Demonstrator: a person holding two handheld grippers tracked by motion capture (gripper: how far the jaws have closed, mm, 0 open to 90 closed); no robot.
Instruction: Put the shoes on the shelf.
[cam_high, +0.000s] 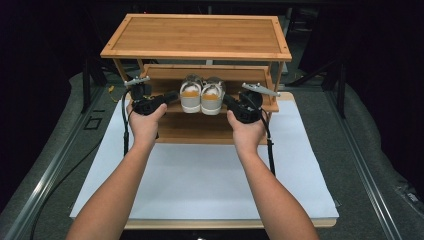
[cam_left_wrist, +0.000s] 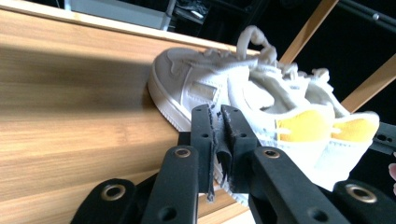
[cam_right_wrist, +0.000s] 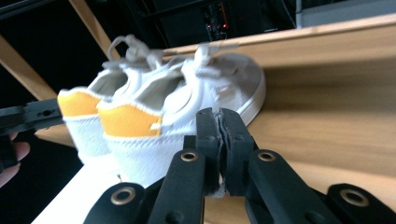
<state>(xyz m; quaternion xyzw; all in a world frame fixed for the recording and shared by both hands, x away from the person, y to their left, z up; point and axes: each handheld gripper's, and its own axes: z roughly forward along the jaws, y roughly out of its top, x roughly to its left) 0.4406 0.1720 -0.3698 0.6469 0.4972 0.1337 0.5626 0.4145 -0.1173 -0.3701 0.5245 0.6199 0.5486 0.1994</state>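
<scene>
Flanking the pair of shoes (cam_high: 202, 95) on the rack's middle shelf (cam_high: 172, 101), we judge placement done — left gripper (cam_high: 172, 96) and right gripper (cam_high: 229, 102) jaws pressed together, empty.

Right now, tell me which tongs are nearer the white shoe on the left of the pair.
Left. The left tongs sit shut right beside the left white shoe; the right tongs sit shut beyond the other white shoe.

both forearms reach forward; left gripper (cam_high: 171, 96) and right gripper (cam_high: 229, 101) jaws closed.
</scene>
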